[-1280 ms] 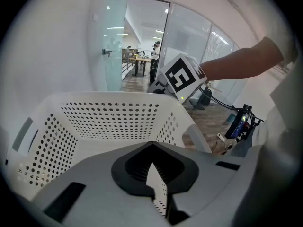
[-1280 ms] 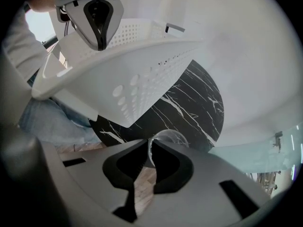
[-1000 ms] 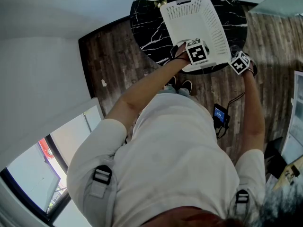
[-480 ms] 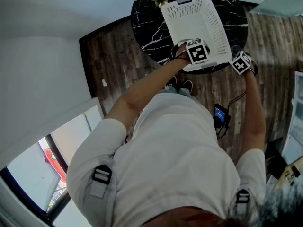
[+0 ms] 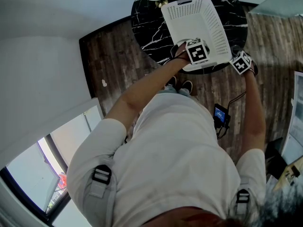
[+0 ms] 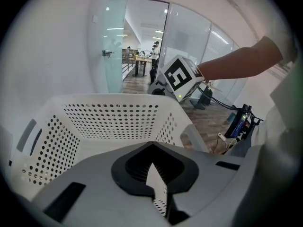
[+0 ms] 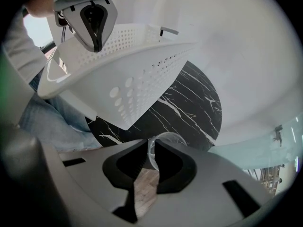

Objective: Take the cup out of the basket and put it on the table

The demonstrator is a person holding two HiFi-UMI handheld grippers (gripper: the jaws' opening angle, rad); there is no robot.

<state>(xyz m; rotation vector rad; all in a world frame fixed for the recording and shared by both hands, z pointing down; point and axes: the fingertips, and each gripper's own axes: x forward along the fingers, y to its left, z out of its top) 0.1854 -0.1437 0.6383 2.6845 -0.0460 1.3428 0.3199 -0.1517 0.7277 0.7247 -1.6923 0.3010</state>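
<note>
Two grippers share the work: nearest, the right gripper [image 7: 150, 151] pinches the clear cup [image 7: 166, 138] by its rim, already out over the table [image 7: 189, 103]; beyond, the left gripper [image 6: 153, 170] clamps the basket [image 6: 113, 112] wall, likely steadying it

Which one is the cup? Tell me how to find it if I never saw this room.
Find the round black marble table with white veins. At its near edge, beside the white holey basket, the right gripper pinches the cup in its jaws. It is the only see-through thing there, small and round-rimmed.
</note>
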